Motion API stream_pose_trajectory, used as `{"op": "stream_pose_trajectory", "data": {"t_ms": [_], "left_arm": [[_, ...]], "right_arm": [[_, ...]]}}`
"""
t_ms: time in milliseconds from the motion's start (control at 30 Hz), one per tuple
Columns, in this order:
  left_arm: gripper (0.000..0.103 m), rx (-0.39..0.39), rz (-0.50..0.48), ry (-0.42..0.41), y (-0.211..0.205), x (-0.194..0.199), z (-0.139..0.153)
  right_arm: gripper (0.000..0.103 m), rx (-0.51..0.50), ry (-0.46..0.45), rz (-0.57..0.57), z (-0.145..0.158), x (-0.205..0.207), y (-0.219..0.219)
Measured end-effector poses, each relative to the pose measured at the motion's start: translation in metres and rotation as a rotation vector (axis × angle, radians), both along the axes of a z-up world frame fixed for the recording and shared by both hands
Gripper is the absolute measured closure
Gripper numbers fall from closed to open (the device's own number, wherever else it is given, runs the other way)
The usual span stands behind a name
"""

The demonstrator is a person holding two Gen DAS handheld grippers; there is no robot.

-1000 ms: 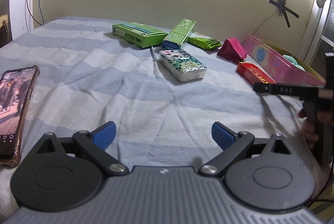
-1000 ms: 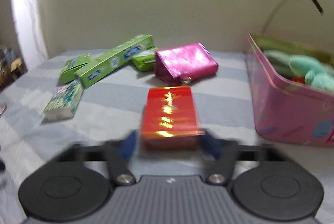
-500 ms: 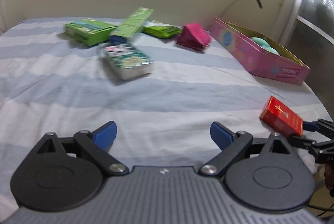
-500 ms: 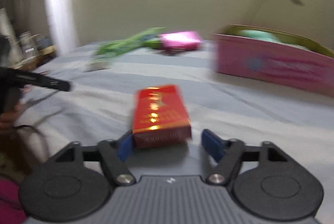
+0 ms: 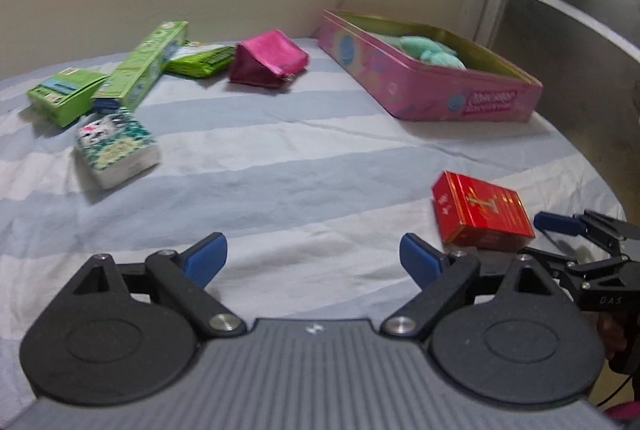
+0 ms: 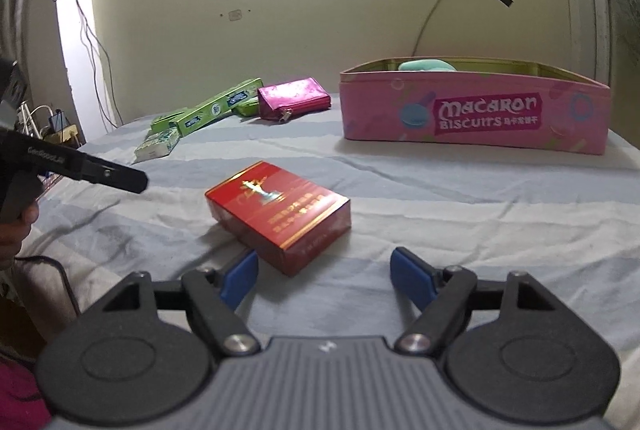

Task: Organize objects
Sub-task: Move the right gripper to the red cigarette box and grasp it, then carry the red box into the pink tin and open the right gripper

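Two claws gape wide. The shiny red box (image 6: 279,213) lies flat on the striped bed (image 6: 460,205), just ahead of the right claw (image 6: 324,276); the left claw (image 5: 314,257) holds nothing.

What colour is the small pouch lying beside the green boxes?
Shiny magenta pink; the pouch shows most sharply in the right wrist view.

Bare bed sheet (image 5: 280,181) lies ahead of my left tongs (image 5: 314,258); only the red box (image 6: 280,213) blocks my right tongs (image 6: 324,276).
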State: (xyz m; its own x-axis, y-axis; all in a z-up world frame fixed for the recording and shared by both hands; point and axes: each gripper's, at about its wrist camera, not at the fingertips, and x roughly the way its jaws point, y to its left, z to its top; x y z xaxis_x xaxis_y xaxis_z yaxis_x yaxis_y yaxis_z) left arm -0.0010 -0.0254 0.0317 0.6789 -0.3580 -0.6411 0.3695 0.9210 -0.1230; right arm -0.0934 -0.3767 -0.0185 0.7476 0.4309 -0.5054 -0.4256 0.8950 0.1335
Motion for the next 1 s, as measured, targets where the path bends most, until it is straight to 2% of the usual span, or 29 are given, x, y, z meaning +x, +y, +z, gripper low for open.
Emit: {"op": "stream_pose_trajectory", "data": {"t_ms": [200,367,433,600,667,700,733,800,1000], "left_arm": [[0.012,0.017,-0.031,0.045,-0.020,0.007,-0.004],[0.014,0.010,-0.100,0.027,-0.043,0.012,0.009],[0.027,-0.008,-0.135,0.033,-0.052,0.016,0.014],[0.031,-0.018,-0.205,0.064,-0.082,0.027,0.012],[0.040,-0.051,-0.238,0.140,-0.092,0.035,-0.001],[0.041,-0.094,-0.250,0.180,-0.096,0.037,-0.007],[0.041,-0.106,-0.244,0.177,-0.100,0.036,-0.008],[0.041,-0.067,-0.261,0.150,-0.116,0.034,-0.003],[0.045,-0.071,-0.386,0.201,-0.178,0.045,-0.004]], "right_arm": [[0.028,-0.005,-0.024,0.007,-0.002,-0.005,-0.001],[0.028,-0.031,-0.042,0.002,-0.003,-0.008,0.003],[0.030,-0.043,-0.046,-0.006,-0.003,-0.009,0.005],[0.041,-0.038,-0.059,0.019,0.002,-0.006,0.012],[0.051,-0.047,-0.055,0.036,0.001,-0.001,0.017],[0.054,-0.055,-0.048,0.043,-0.001,0.001,0.020],[0.056,-0.062,-0.060,0.047,-0.001,0.001,0.022],[0.056,-0.106,-0.082,0.022,0.000,0.000,0.022],[0.056,-0.083,-0.051,-0.115,0.004,-0.001,-0.033]]}}
